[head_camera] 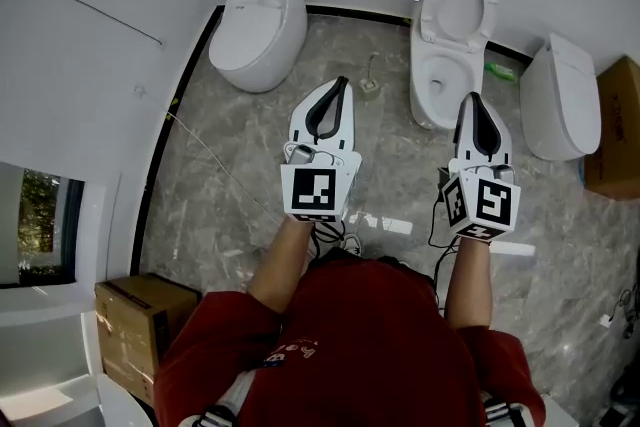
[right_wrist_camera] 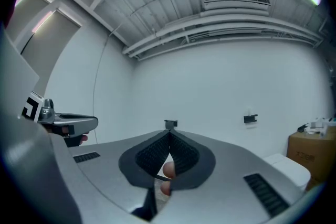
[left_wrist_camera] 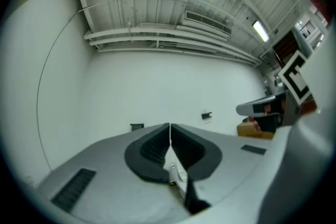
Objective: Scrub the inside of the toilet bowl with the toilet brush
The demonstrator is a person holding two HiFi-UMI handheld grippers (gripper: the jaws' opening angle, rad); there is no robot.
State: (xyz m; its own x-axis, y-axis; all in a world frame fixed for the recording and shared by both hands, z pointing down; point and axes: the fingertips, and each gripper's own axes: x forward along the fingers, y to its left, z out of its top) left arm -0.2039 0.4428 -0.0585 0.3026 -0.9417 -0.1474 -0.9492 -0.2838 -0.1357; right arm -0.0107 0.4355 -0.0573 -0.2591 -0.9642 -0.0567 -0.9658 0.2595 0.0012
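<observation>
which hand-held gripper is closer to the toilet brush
Left. The left hand-held gripper points just left of the toilet brush; the right hand-held gripper is off to its right, by the open toilet bowl.

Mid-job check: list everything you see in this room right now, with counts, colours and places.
toilets: 3, white, along the far wall; left and right lids down, middle lid up
toilet brush: 1, pale, in its holder on the floor between left and middle toilets
boxes: 2, brown cardboard, near left and far right
green item: 1, by the wall, too small to identify
floor: grey marble
left gripper: white and black, shut, empty
right gripper: same colours, shut, empty
</observation>
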